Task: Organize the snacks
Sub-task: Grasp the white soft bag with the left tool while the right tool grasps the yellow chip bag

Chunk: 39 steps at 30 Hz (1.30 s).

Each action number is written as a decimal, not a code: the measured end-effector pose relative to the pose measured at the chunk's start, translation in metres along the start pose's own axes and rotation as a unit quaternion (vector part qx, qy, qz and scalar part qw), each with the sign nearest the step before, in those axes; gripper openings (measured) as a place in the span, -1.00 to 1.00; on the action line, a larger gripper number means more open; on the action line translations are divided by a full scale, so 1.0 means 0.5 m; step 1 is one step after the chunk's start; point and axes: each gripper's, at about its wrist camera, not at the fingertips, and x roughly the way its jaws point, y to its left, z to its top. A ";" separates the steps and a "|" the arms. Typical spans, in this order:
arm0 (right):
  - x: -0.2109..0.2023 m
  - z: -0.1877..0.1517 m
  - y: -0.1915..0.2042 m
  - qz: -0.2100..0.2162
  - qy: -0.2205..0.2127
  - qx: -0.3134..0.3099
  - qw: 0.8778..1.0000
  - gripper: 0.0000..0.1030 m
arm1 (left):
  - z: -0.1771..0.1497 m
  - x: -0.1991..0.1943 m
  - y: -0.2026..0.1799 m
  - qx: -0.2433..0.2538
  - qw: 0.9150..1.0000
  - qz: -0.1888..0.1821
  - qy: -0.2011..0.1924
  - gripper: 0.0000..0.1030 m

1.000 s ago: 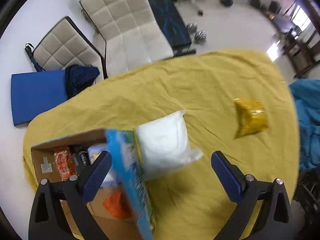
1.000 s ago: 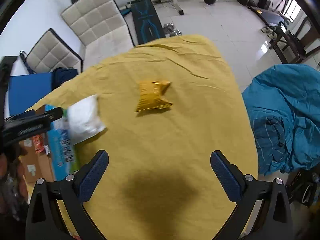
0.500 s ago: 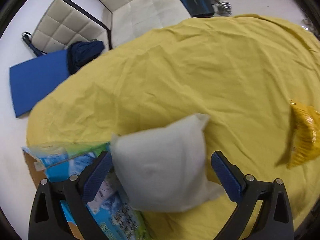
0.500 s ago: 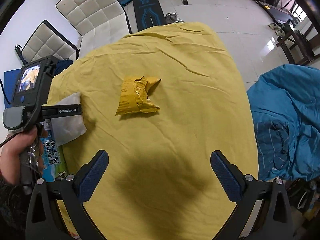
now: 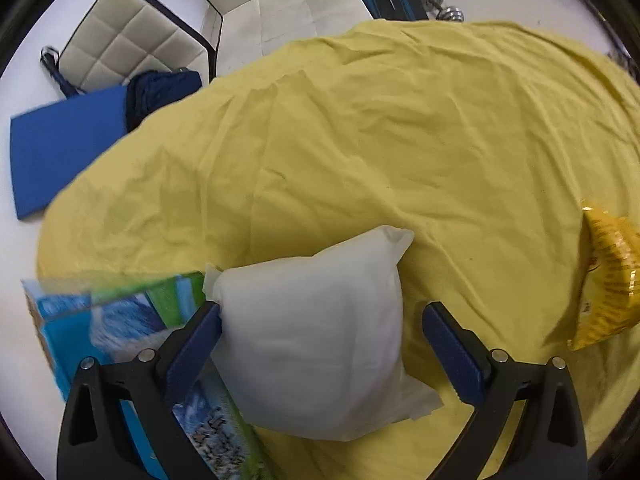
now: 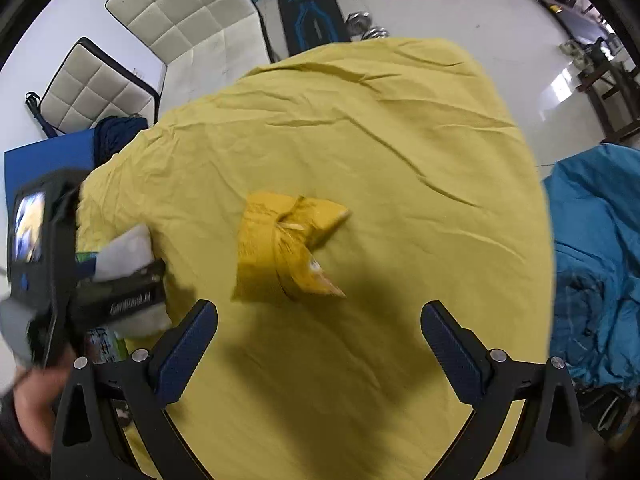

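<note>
**A:** so where's the white pouch (image 5: 316, 344) at? Looks like it's lying on the yellow sheet (image 5: 400, 140), leaning against the blue printed box (image 5: 132, 328), with the left gripper (image 5: 320, 352) straddling it.

**B:** yeah, jaws wide, nothing clamped. The left finger looks about touching the pouch's edge, the right one is clear of it. My guess: lined up that way to pinch the puffy middle, since it'd squish rather than slip.

**A:** and the right gripper (image 6: 320, 344)?

**B:** spread open too, empty, hovering near the yellow snack bag (image 6: 286, 250) out in the middle of the sheet. Probably next in line.

**A:** anything you can't make out?

**B:** box interior is out of frame, its print is blurred, and the yellow bag gets cut off at the left camera's edge.
</note>
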 end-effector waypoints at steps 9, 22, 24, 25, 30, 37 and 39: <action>0.094 0.048 0.007 0.027 0.040 0.025 0.999 0.95 | -0.020 -0.038 0.012 -0.036 0.992 -0.117 -0.013 0.98; 0.135 0.043 0.012 -0.005 0.057 0.000 0.998 -0.13 | -0.028 -0.040 0.023 -0.027 0.994 -0.088 0.057 0.98; 0.127 0.030 0.003 -0.008 0.056 0.001 0.998 -0.13 | -0.032 -0.002 0.010 -0.024 0.992 -0.091 0.080 0.86; 0.125 0.025 -0.003 -0.010 0.055 0.002 0.998 -0.13 | -0.037 0.018 0.010 -0.033 0.990 -0.109 0.088 0.82; 0.112 -0.016 -0.029 -0.008 0.052 0.006 0.999 -0.14 | -0.065 0.018 0.004 -0.070 0.988 -0.133 0.045 0.60; 0.132 -0.041 -0.037 -0.012 0.050 0.018 0.999 -0.21 | -0.069 -0.012 -0.001 -0.081 0.983 -0.163 0.022 0.40; 0.129 -0.047 -0.035 -0.013 0.045 0.019 0.999 -0.23 | -0.068 -0.029 -0.003 -0.080 0.983 -0.166 0.011 0.39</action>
